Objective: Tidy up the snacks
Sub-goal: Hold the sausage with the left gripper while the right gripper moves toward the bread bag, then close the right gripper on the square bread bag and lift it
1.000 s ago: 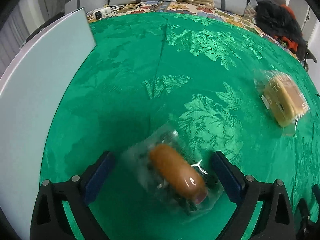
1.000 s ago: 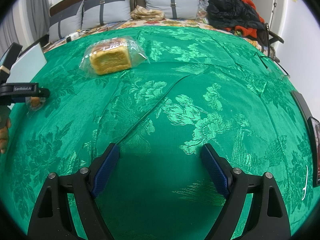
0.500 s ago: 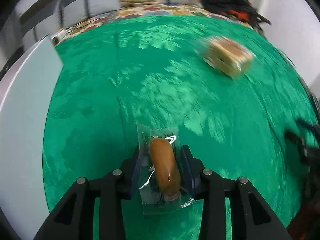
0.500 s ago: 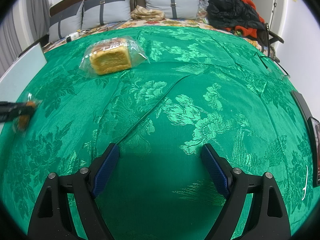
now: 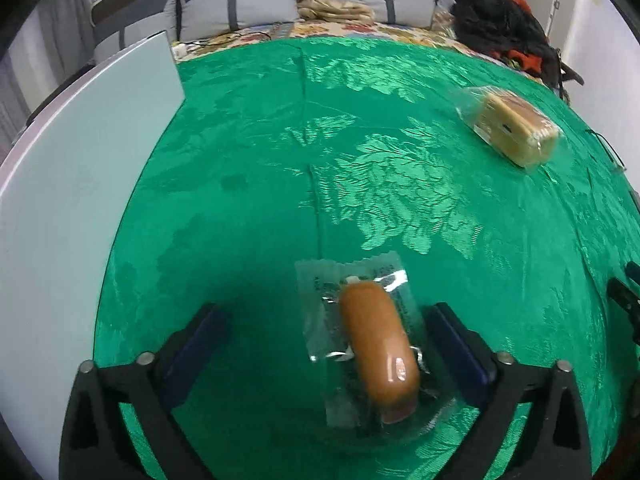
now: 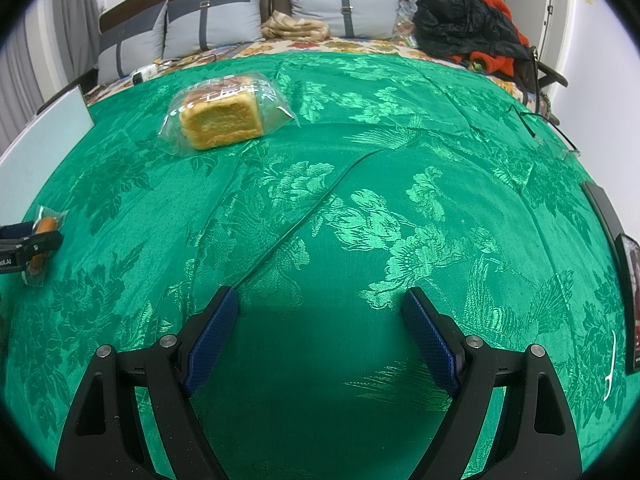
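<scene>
Left claw (image 5: pixel 326 340) opening; right claw (image 6: pixel 320 332) wide

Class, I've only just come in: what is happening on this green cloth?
A person holds tongs in each hand, sorting snacks. The left tongs are opening around a wrapped sausage lying on the green cloth. The right tongs hang open over bare cloth. A bagged bread loaf lies farther off.

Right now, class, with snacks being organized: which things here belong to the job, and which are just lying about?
Belongs to the job:
wrapped sausage
bagged bread loaf
pale board

Just lying about:
grey pillows
black and red clothes
folded beige cloth
</scene>
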The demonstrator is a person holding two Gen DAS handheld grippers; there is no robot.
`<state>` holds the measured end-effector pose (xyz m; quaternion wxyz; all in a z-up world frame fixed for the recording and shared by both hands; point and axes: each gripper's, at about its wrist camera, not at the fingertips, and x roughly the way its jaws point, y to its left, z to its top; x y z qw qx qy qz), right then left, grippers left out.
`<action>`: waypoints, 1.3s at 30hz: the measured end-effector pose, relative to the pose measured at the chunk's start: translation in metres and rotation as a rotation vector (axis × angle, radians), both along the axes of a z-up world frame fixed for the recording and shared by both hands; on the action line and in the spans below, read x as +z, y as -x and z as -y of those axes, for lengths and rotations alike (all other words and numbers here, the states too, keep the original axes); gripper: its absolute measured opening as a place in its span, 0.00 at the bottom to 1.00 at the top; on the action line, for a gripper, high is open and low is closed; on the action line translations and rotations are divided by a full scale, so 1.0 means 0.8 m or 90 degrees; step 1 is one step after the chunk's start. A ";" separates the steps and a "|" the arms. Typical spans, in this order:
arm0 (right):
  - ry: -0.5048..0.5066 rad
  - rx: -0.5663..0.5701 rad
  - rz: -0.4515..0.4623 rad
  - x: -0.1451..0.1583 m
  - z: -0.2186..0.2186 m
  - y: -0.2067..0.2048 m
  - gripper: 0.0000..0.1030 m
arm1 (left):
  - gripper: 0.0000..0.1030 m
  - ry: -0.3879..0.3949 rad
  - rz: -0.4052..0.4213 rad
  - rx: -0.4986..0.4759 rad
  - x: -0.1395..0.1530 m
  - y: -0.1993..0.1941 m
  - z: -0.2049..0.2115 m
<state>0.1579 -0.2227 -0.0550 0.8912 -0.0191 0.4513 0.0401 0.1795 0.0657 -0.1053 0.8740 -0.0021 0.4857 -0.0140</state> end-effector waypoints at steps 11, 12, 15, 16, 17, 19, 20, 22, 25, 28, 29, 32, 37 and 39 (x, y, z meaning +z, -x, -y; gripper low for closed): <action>0.000 0.000 0.000 0.000 0.000 0.000 0.85 | 1.00 0.000 0.038 0.013 -0.002 0.010 -0.001; 0.000 0.000 0.000 0.000 0.000 0.000 0.85 | 1.00 0.000 0.039 0.014 -0.002 0.011 -0.001; 0.000 0.000 0.000 0.000 0.000 0.000 0.85 | 1.00 0.000 0.040 0.014 -0.002 0.012 -0.001; 0.000 0.000 0.000 0.000 0.000 0.000 0.85 | 1.00 0.000 0.040 0.014 -0.002 0.012 -0.001; 0.001 0.000 0.000 0.000 0.000 0.000 0.85 | 1.00 0.000 0.040 0.014 -0.002 0.011 -0.001; 0.001 -0.001 0.000 0.000 0.000 0.000 0.85 | 1.00 0.000 0.041 0.015 -0.002 0.012 -0.001; 0.001 -0.001 0.000 0.001 0.000 0.000 0.85 | 1.00 0.001 0.041 0.016 -0.002 0.012 -0.001; -0.005 0.002 0.000 0.002 0.001 -0.001 0.84 | 1.00 0.001 0.041 0.016 -0.002 0.012 -0.001; -0.063 0.024 0.016 0.020 -0.001 -0.014 0.83 | 1.00 0.001 0.041 0.016 -0.002 0.012 -0.002; -0.083 0.056 0.069 0.075 -0.020 -0.051 0.83 | 1.00 0.001 0.041 0.015 -0.002 0.011 -0.002; -0.090 0.069 0.077 0.090 -0.027 -0.066 0.83 | 1.00 0.001 0.041 0.015 -0.002 0.011 -0.002; -0.098 0.097 0.047 0.115 -0.052 -0.133 0.83 | 1.00 0.001 0.041 0.015 -0.002 0.011 -0.002; -0.062 0.121 -0.090 0.068 -0.094 -0.229 0.83 | 1.00 0.001 0.042 0.015 -0.003 0.011 -0.002; -0.038 0.143 -0.145 0.035 -0.116 -0.245 0.87 | 1.00 0.001 0.042 0.015 -0.003 0.011 -0.002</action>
